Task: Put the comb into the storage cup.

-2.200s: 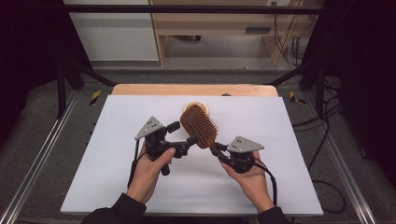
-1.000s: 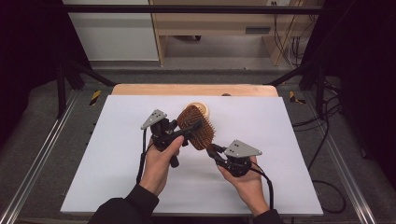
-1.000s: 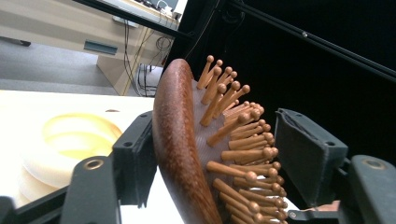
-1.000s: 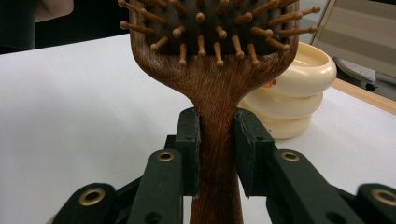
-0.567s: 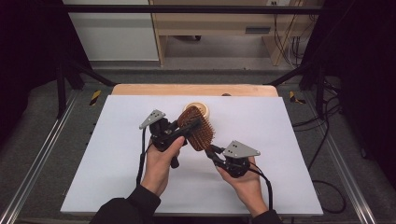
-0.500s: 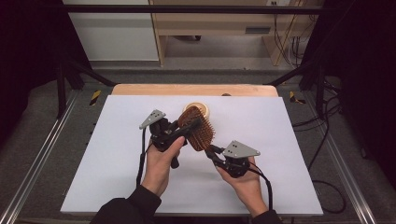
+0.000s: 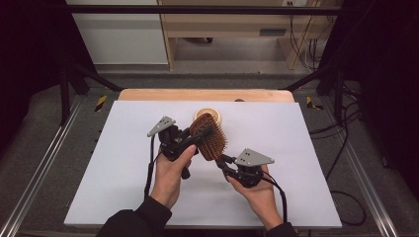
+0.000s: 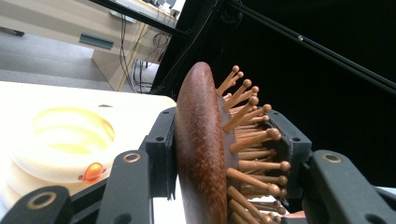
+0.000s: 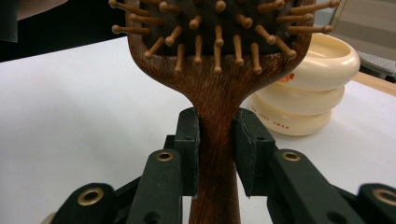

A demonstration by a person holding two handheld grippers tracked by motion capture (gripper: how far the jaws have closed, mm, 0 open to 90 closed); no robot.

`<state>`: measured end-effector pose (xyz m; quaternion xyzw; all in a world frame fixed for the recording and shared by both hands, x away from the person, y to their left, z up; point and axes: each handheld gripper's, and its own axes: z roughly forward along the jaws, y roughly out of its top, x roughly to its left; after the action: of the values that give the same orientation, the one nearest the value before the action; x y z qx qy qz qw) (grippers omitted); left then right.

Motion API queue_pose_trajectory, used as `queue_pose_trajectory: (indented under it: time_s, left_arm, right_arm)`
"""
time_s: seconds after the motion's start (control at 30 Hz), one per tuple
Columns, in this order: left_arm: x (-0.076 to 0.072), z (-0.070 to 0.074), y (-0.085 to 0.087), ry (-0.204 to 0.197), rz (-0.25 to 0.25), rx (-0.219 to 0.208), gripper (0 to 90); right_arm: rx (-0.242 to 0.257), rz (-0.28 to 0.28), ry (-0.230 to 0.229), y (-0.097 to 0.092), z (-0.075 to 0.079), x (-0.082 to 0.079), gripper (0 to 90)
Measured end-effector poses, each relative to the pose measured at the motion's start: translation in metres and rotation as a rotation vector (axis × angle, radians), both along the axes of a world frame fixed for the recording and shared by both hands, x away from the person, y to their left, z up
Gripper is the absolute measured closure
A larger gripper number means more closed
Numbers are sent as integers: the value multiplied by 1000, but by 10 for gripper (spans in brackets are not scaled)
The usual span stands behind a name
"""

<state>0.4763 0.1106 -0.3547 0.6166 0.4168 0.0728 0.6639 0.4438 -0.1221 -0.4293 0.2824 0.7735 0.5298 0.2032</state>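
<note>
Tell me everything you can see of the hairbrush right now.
The hairbrush is dark reddish-brown speckled wood with an oval paddle head, a rounded back and a dark pad set with wooden pins tipped with small balls. It is held above the white table, head pointing away from the person. The right gripper clamps its handle. The left gripper spans the head, one pad on the back, the other against the pin tips; its jaws have just been closing. A cream ringed toy stands behind.

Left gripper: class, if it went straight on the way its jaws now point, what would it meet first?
The left gripper already has the wooden hairbrush head between its jaws. Straight on, probably nothing for a while: the cream ring-shaped toy lies off to one side, though depth is unclear.
</note>
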Motion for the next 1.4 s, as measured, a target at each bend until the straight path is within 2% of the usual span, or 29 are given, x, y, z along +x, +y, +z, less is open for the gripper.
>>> queue_pose_trajectory:
  time_s: [0.33, 0.53, 0.63, 0.73, 0.9, 1.0, 1.1, 1.23, 1.33, 1.4]
  left_arm:
    - [-1, 3, -2, -21, -6, 14, 517]
    - [-1, 9, -1, -46, 8, 28, 517]
    - [0, 13, 1, -68, 28, 54, 517]
    - [0, 18, 4, -79, 43, 58, 516]
    - [2, 26, 9, -104, 60, 72, 516]
    - [4, 30, 10, -124, 69, 86, 516]
    - [7, 36, 10, -135, 72, 76, 516]
    - [10, 45, 8, -164, 75, 79, 516]
    - [13, 51, 7, -180, 75, 84, 515]
    - [16, 55, 6, -185, 76, 90, 516]
  right_arm:
    - [14, -1, 9, -1, 0, 1, 702]
    - [22, -14, 39, -3, -1, 2, 545]
    - [22, -27, 47, -3, -1, 2, 464]
    - [56, -48, 70, -6, 0, 3, 372]
    - [86, -84, 56, -14, 2, 2, 239]
    - [79, -96, 58, -18, 1, 4, 187]
    - [64, -120, 41, -20, -1, 5, 200]
    - [9, -140, 71, -18, -4, 7, 197]
    - [-12, -117, 90, -20, -5, 6, 152]
    - [-4, -100, 87, -25, -4, 4, 116]
